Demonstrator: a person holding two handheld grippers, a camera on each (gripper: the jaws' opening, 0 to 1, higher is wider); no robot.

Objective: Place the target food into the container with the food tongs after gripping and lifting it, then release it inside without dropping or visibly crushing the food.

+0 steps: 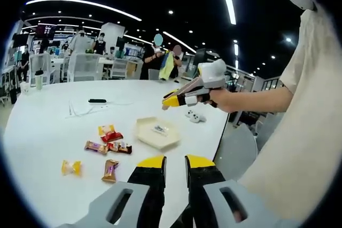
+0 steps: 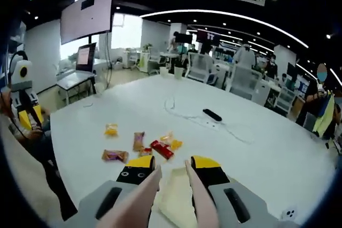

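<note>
While the right gripper (image 2: 170, 168) grips tongs (image 2: 160, 196), snacks (image 2: 160, 149) lie just ahead.

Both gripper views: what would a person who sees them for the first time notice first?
First, the scatter of wrapped snacks on the round white table, with a red packet among them. Beside them lies the pale open container. The right gripper, held in a person's hand, hangs above the table's far side, and pale pink tongs reach forward between its yellow-tipped jaws toward the snacks.
</note>
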